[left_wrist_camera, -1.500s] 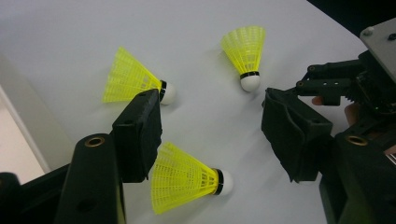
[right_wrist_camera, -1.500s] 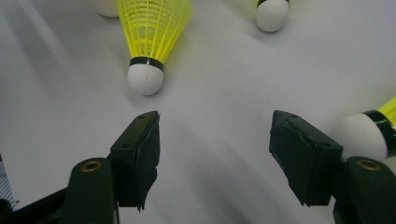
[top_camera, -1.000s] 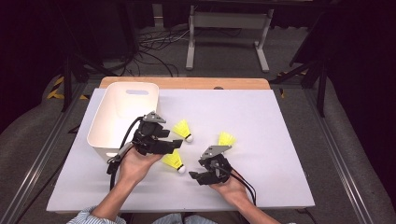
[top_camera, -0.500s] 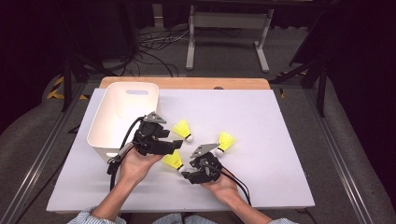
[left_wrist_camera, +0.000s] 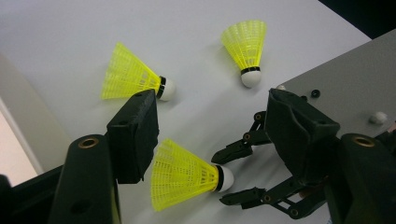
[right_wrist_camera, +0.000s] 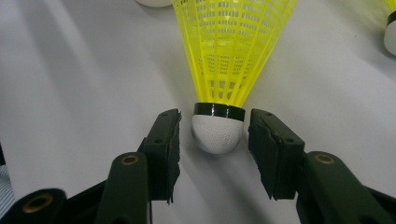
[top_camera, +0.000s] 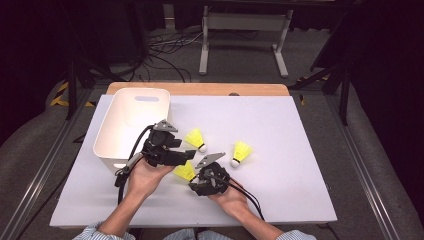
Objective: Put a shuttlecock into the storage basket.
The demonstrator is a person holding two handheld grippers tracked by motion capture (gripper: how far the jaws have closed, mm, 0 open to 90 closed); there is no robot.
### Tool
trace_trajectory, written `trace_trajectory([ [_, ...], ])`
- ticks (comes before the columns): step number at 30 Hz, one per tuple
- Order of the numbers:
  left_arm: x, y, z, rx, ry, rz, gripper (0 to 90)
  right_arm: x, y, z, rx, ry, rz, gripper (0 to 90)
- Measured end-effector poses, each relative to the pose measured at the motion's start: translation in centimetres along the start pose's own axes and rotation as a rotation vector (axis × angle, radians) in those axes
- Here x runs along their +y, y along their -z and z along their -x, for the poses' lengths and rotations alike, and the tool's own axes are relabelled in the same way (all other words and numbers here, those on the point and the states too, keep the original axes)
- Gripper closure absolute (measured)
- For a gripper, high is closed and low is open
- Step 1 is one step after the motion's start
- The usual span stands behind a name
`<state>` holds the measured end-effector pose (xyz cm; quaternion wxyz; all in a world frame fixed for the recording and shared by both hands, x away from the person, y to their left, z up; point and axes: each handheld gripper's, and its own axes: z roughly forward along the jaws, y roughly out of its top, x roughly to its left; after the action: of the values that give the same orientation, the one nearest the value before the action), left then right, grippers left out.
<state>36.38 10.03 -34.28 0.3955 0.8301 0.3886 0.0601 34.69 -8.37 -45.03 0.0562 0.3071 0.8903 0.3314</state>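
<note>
Shuttlecocks, three of them, all on the tabletop (top_camera: pixel 300 165), none in the white bin (top_camera: pixel 131 125) yet, so the job looks barely begun: judged as first pick in progress, all three placements left.

Nearest: right hand-held gripper (right_wrist_camera: pixel 212 140) has its jaws either side of the white cork of the near shuttlecock (right_wrist_camera: pixel 224 84). Jaws have just been closing, cork sits between them, but small gaps show on both sides, so pads not pressing yet, not a grip. Shuttlecock lies flat, skirt pointing away from this gripper. In the high view the same shuttlecock (top_camera: pixel 186 171) sits between both grippers, right hand-held gripper (top_camera: pixel 200 184) at its cork end.

Left hand-held gripper (left_wrist_camera: pixel 210 135) spread wide, nothing pinched, hovering just above the skirt of that near shuttlecock (left_wrist_camera: pixel 184 175).

Farther out: second shuttlecock (left_wrist_camera: pixel 133 79) just beyond the left gripper's one jaw, and third shuttlecock (left_wrist_camera: pixel 246 49) farther off, apart from both grippers.

Bin lies beside the left gripper on its outer side, apparently empty.
</note>
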Motion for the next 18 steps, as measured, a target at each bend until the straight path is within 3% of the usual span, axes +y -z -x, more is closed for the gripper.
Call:
trace_trajectory([
  [7, -0.06, 0.03, 0.04, 0.001, -0.001, 0.004, 35.7, 0.01, -0.22, -0.09, -0.019, 0.000, -0.003, 62.3],
  [18, -0.03, 0.03, 0.01, 0.003, -0.002, 0.004, 35.8, -0.14, 0.01, -0.33, -0.029, 0.011, -0.002, 64.5],
])
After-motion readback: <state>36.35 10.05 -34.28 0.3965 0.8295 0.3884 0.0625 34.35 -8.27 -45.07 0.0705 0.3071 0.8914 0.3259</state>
